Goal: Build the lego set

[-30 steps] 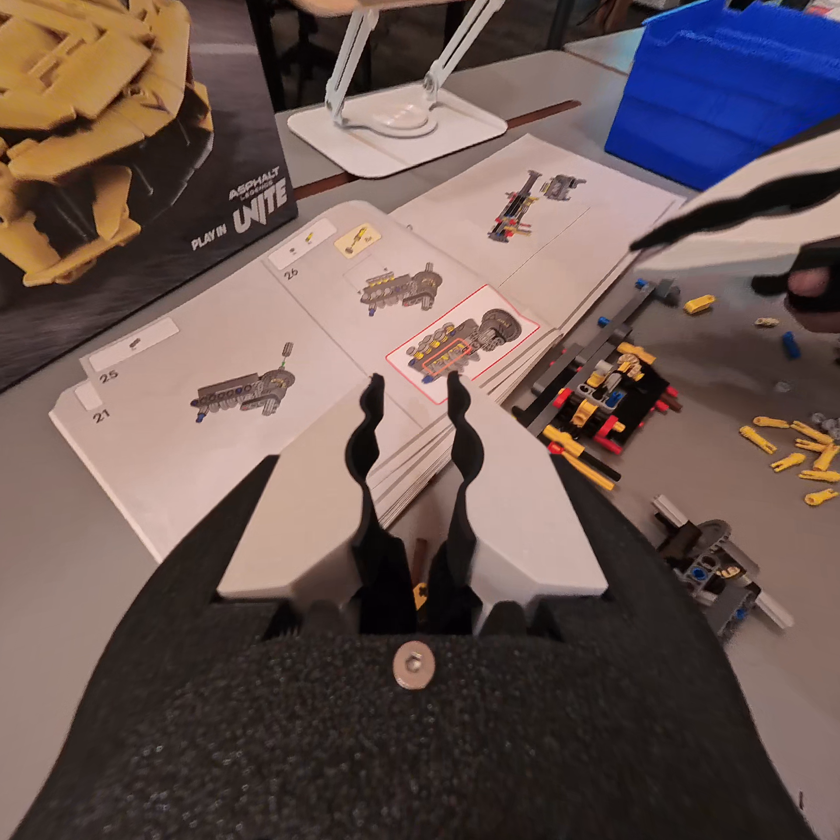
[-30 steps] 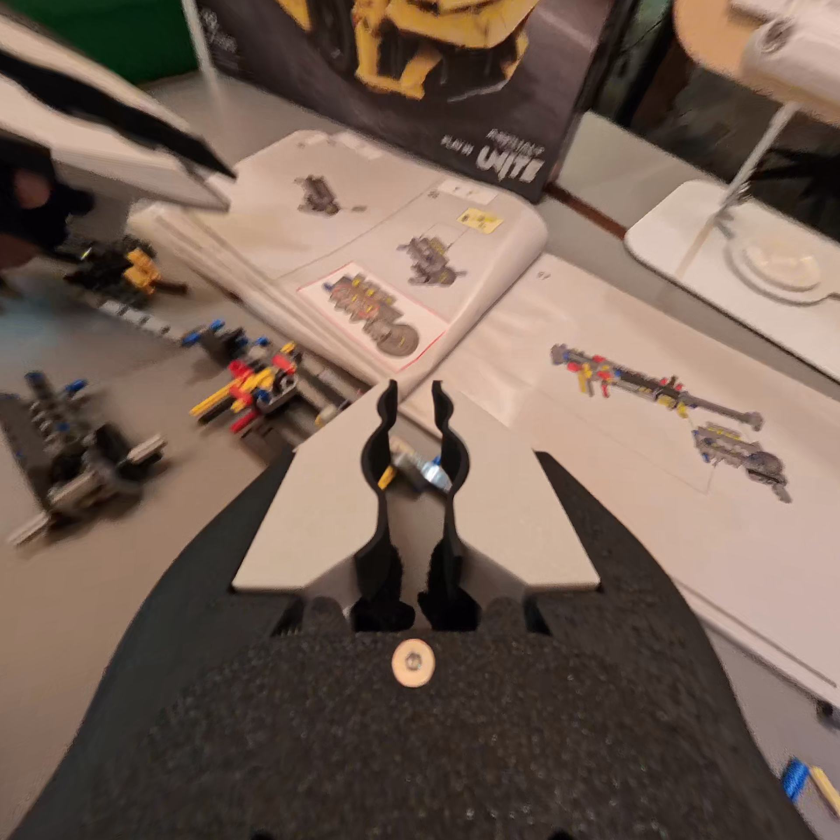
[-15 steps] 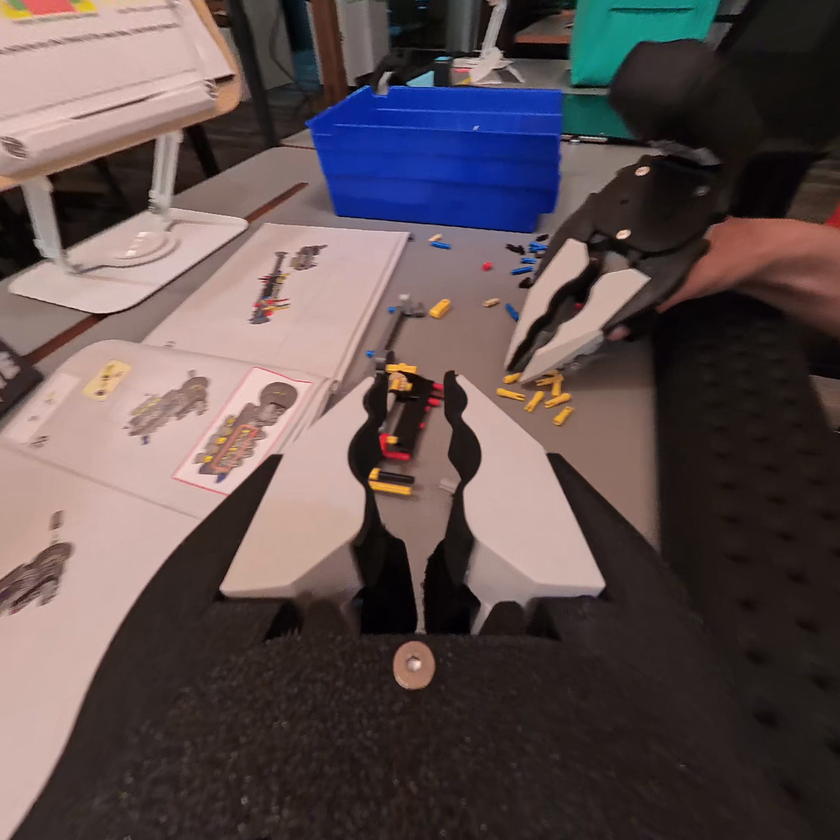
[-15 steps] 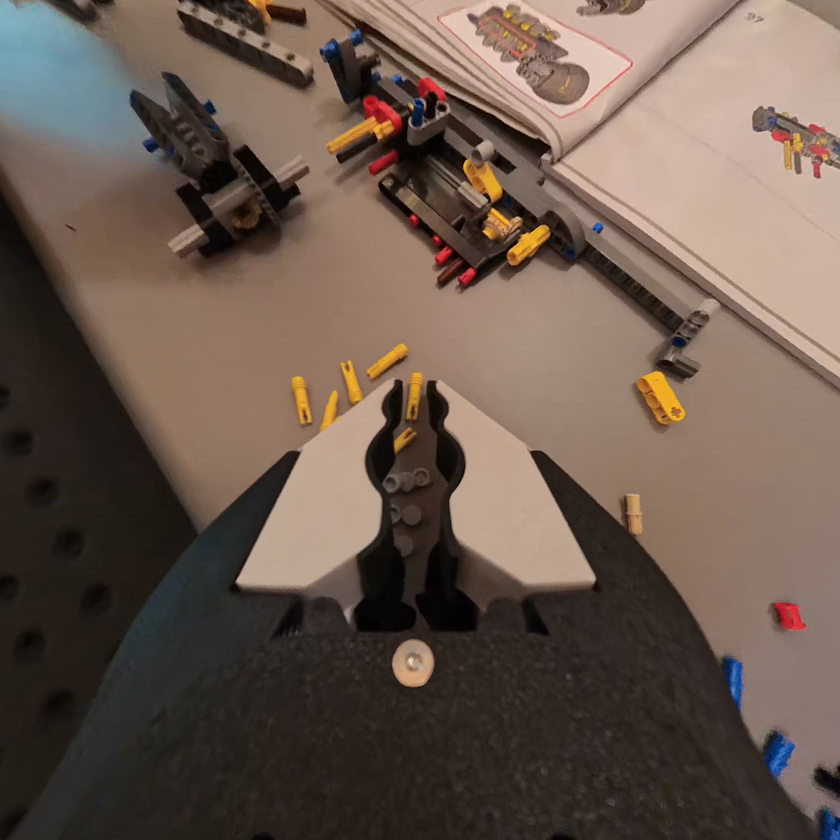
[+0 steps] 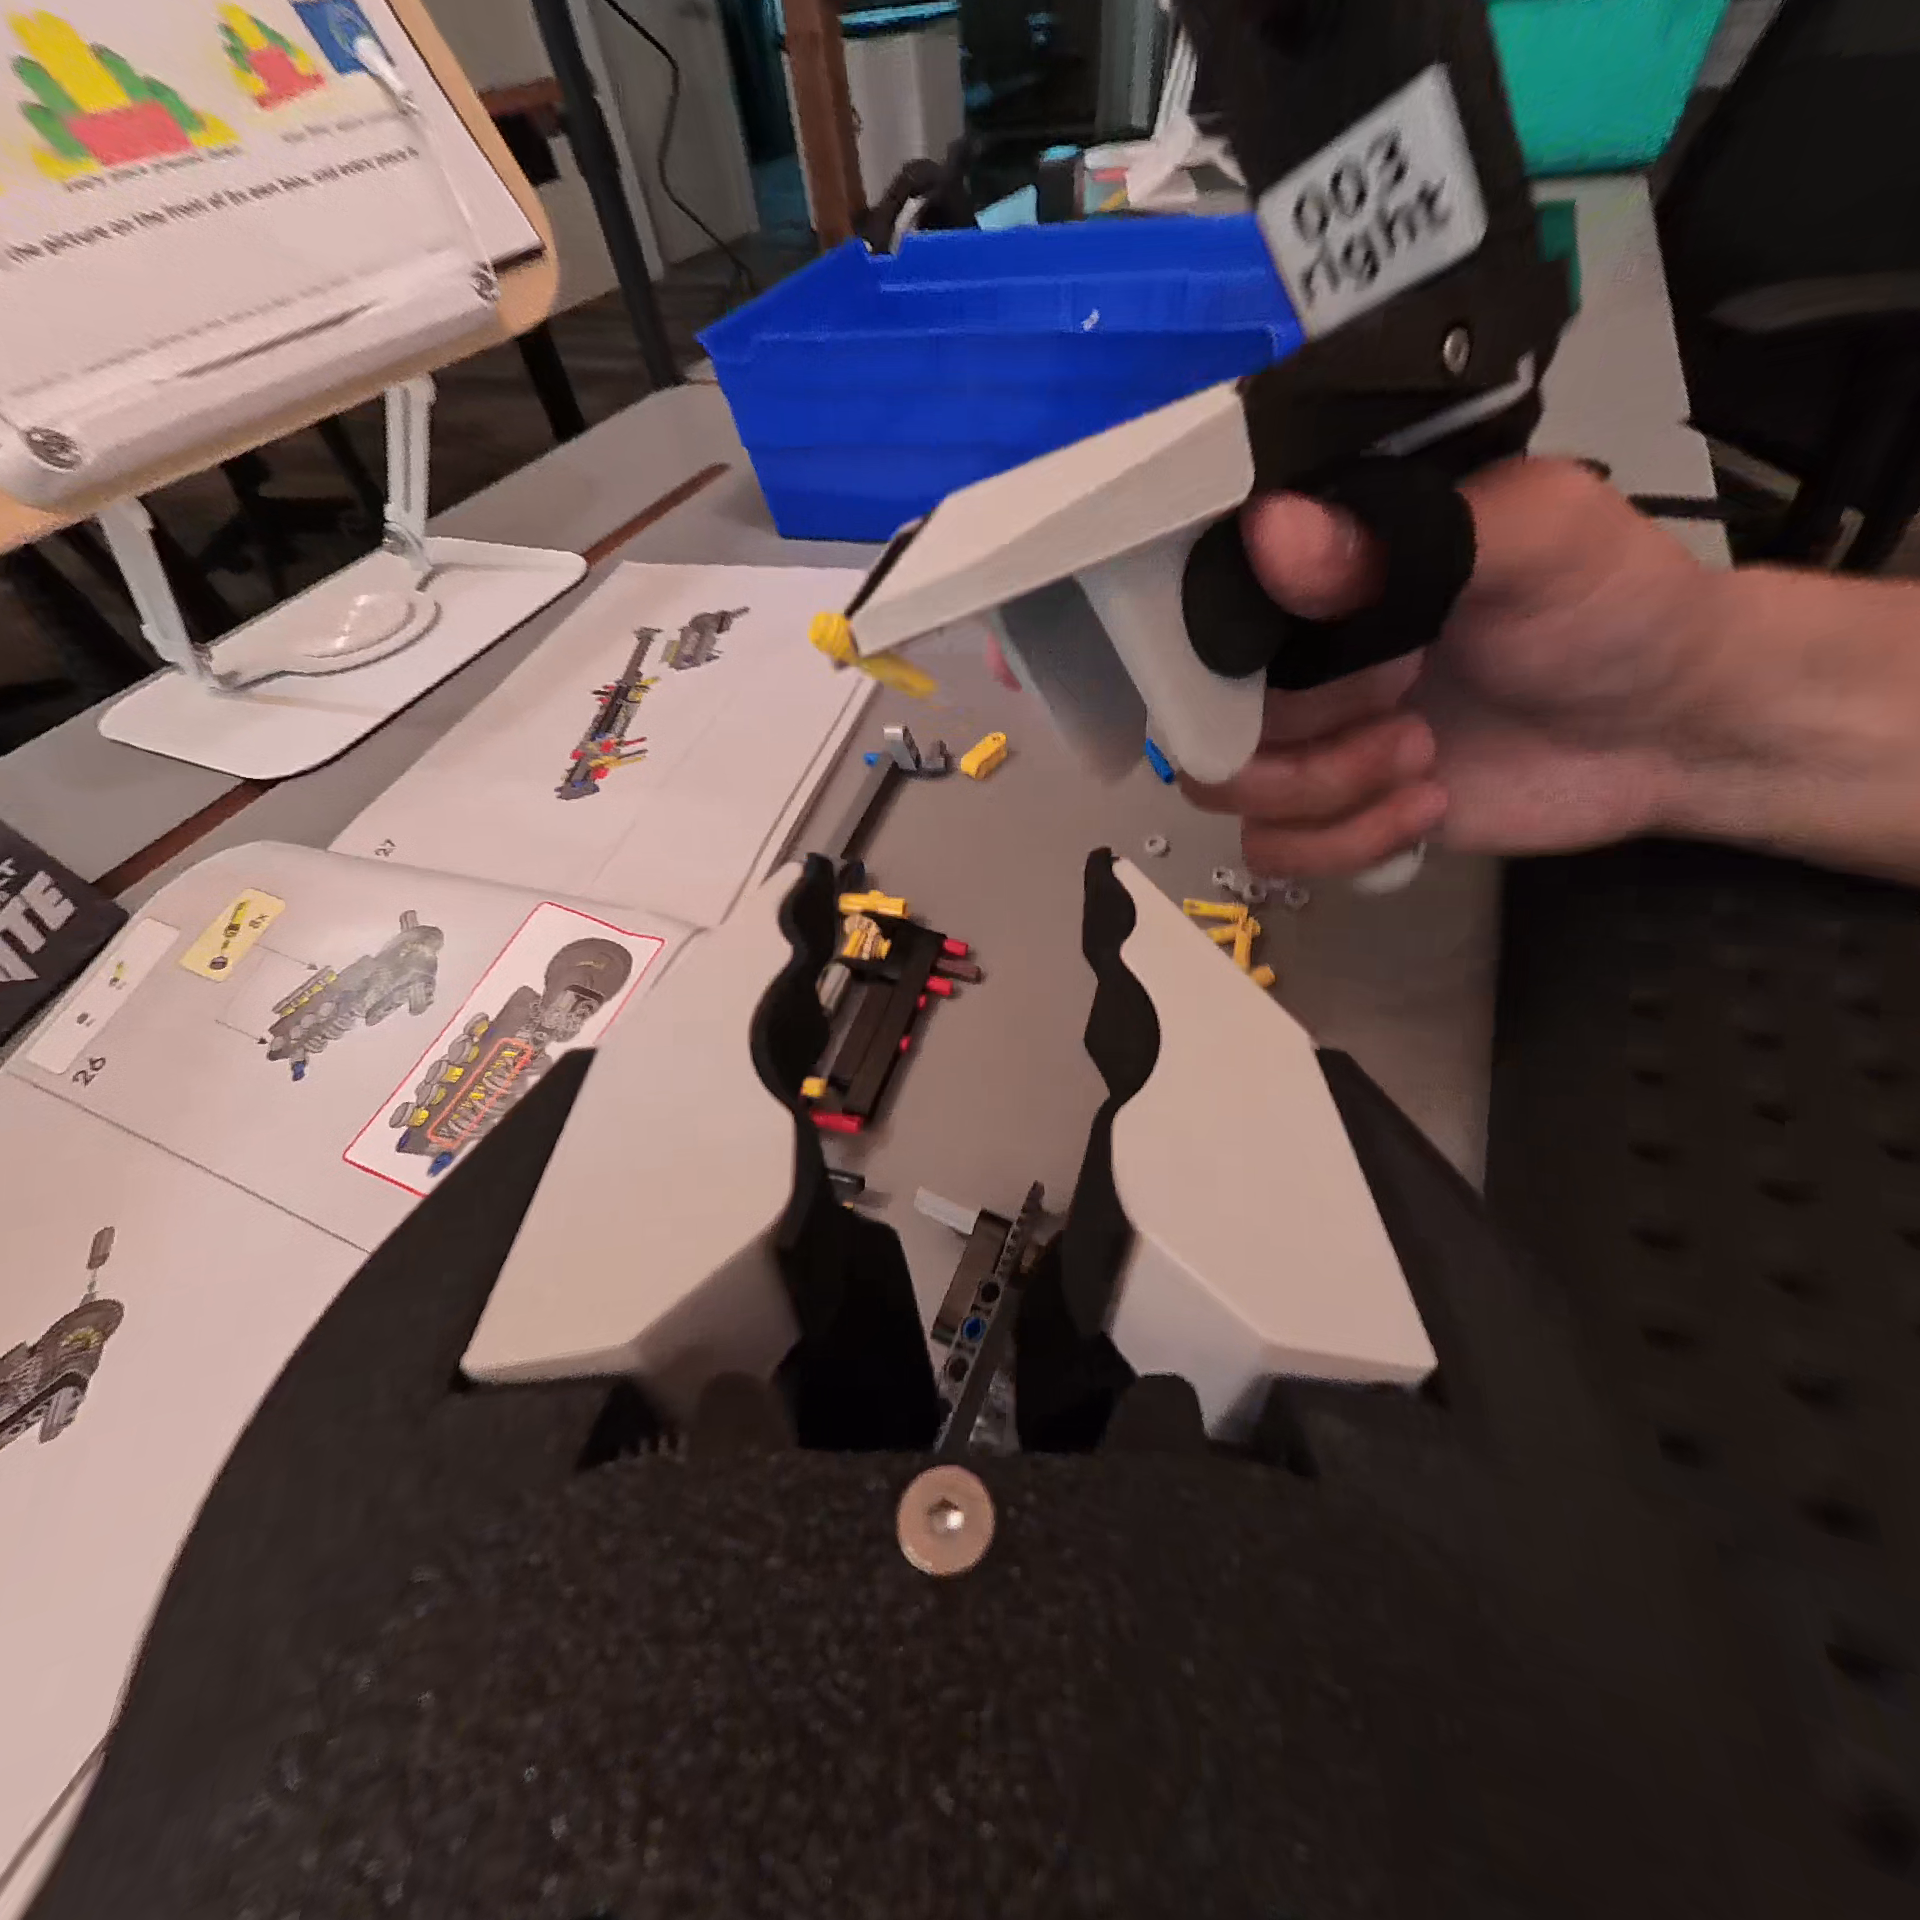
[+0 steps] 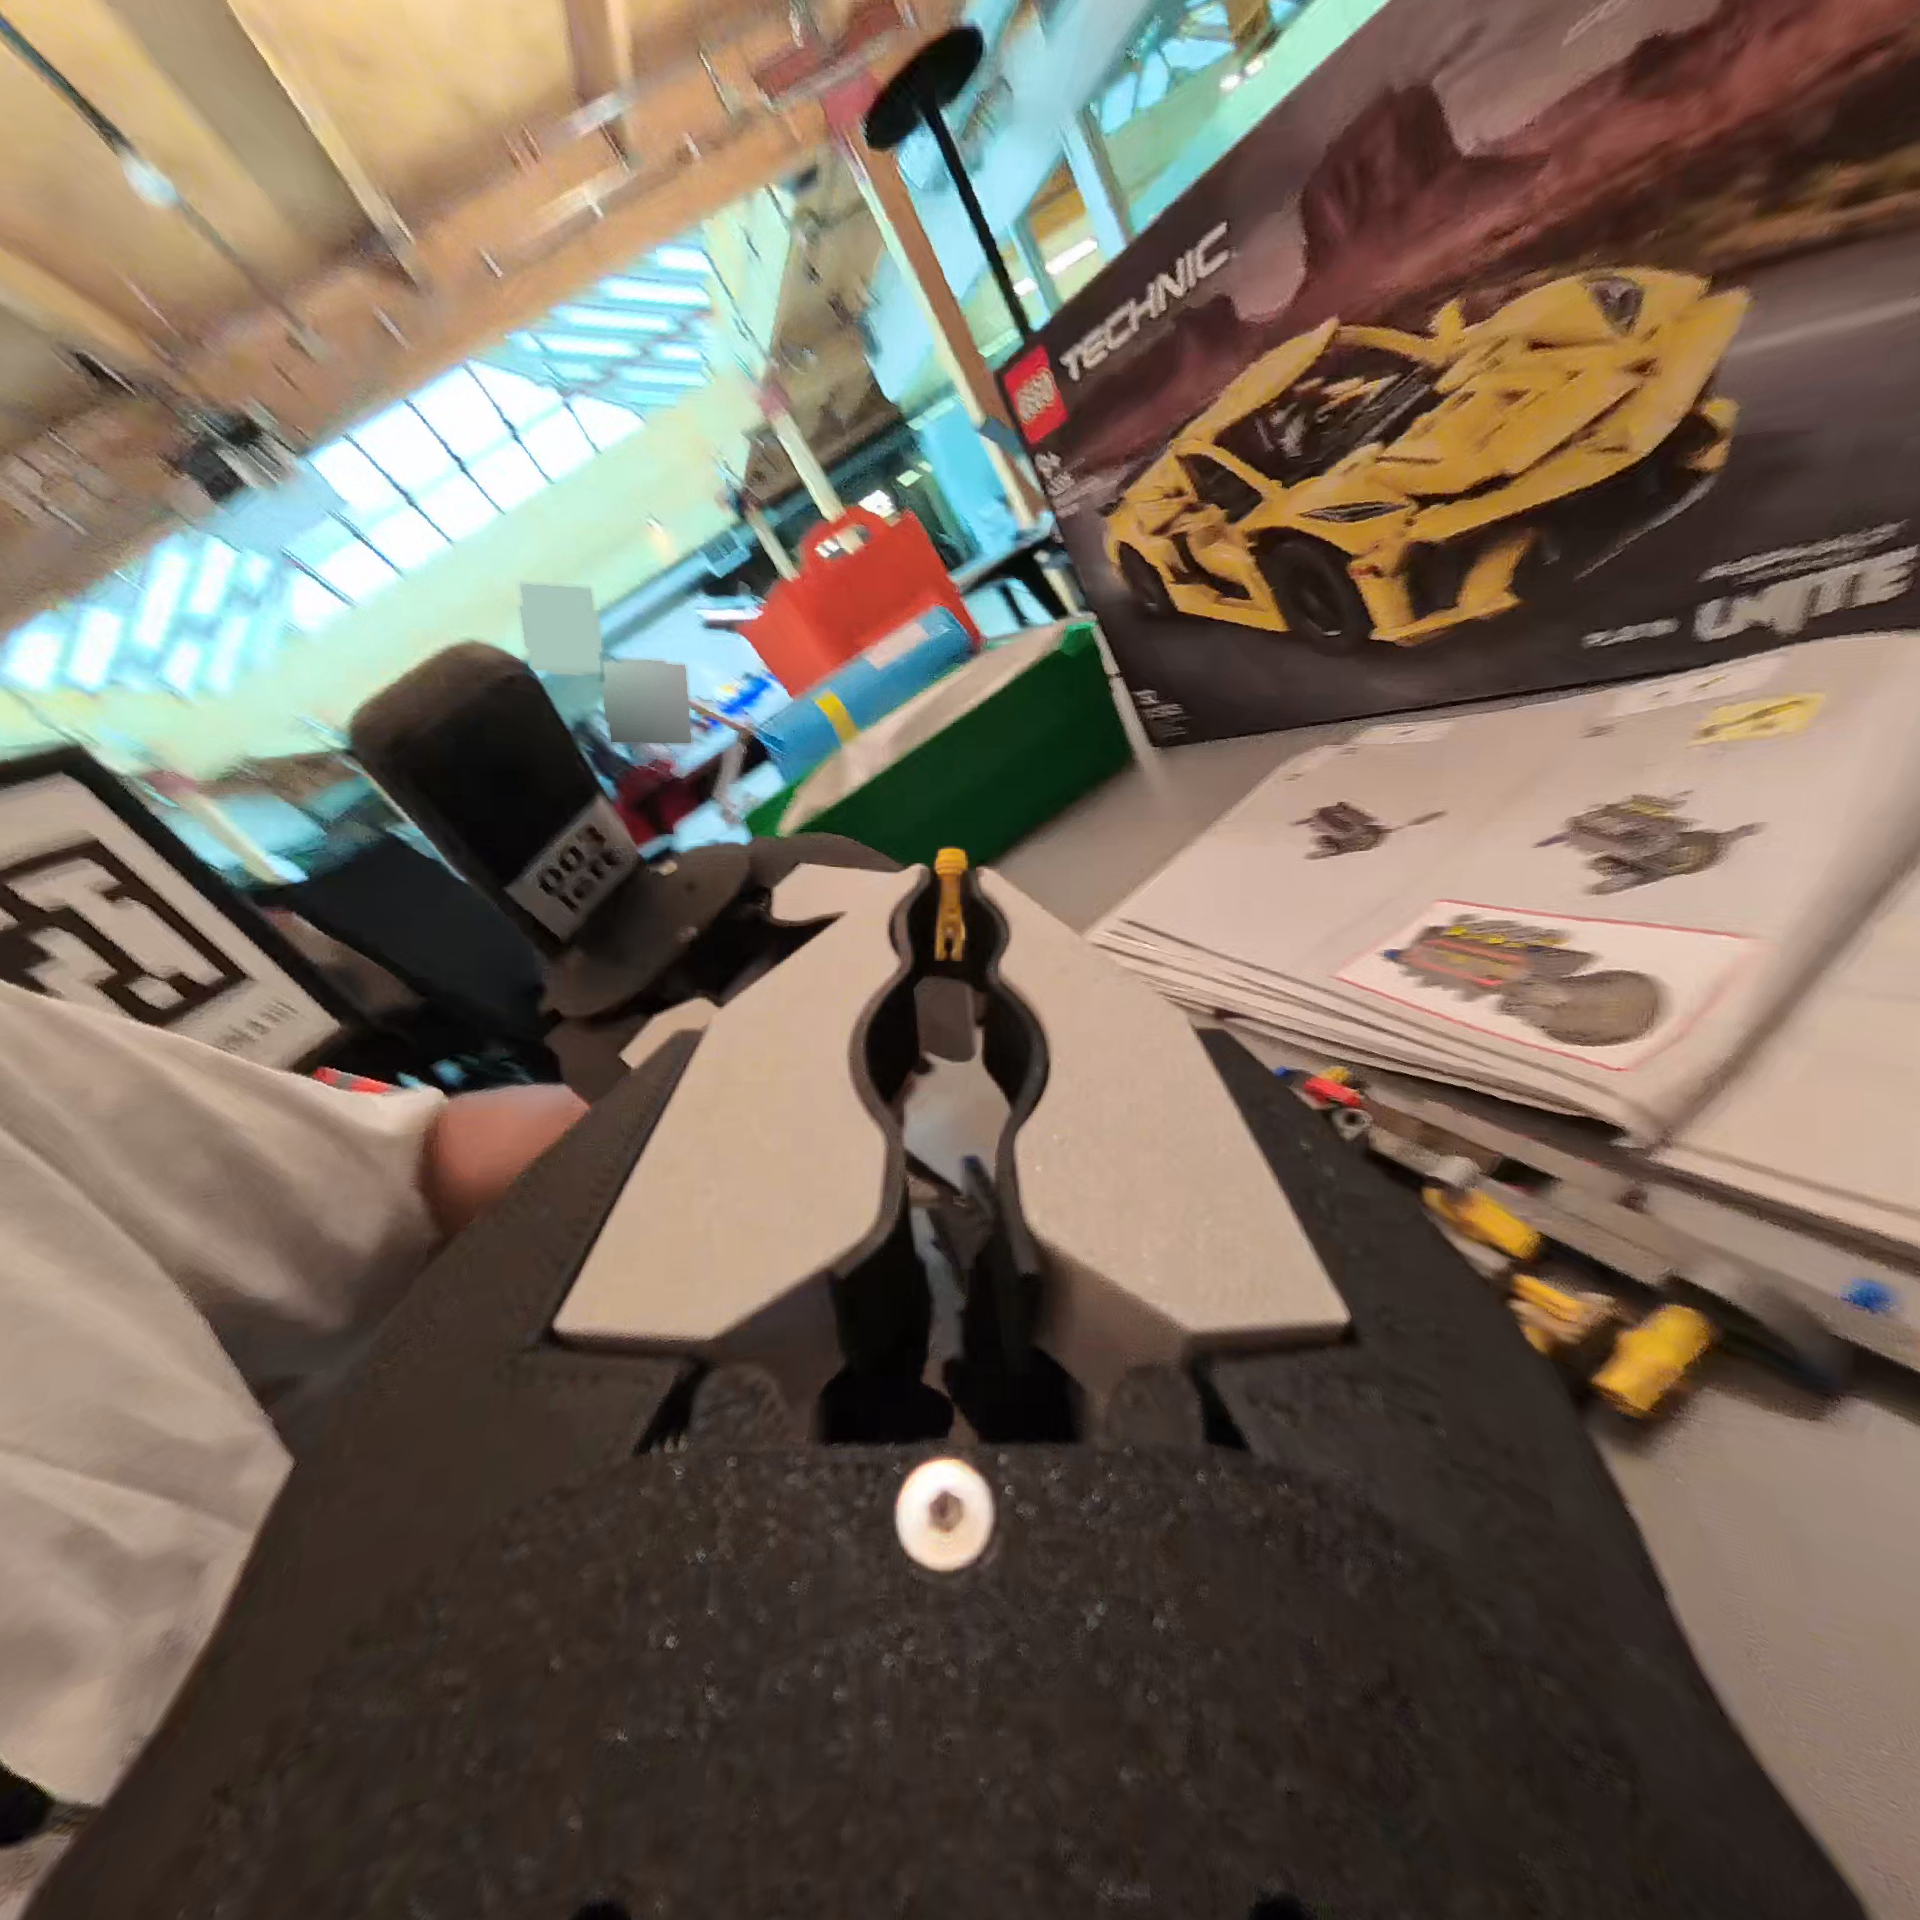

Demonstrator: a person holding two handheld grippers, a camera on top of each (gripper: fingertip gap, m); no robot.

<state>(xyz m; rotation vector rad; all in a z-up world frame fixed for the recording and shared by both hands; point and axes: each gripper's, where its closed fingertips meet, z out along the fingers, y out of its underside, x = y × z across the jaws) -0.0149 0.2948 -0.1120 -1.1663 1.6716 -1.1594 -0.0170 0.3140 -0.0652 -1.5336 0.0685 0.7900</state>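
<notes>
My right gripper (image 6: 951,896) is shut on a small yellow pin (image 6: 950,902), which sticks out past its tips. In the left wrist view the right gripper (image 5: 868,623) is held in the air over the instruction booklet's edge with the pin (image 5: 844,642) in it. My left gripper (image 5: 958,878) is open wide and empty, low over the table. A black, yellow and red lego assembly (image 5: 883,1013) lies between its fingers. A grey beam-and-gear assembly (image 5: 985,1299) lies near the finger bases.
The open instruction booklet (image 5: 499,997) lies to the left and also shows in the right wrist view (image 6: 1558,935). The set's box (image 6: 1455,416) stands behind it. A blue bin (image 5: 987,374), a white stand (image 5: 343,644) and loose yellow pins (image 5: 1231,925) are on the table.
My right gripper closed on a yellow pin from the loose pile, lifted it off the table and swung up towards the left gripper. My left gripper opened wider.
</notes>
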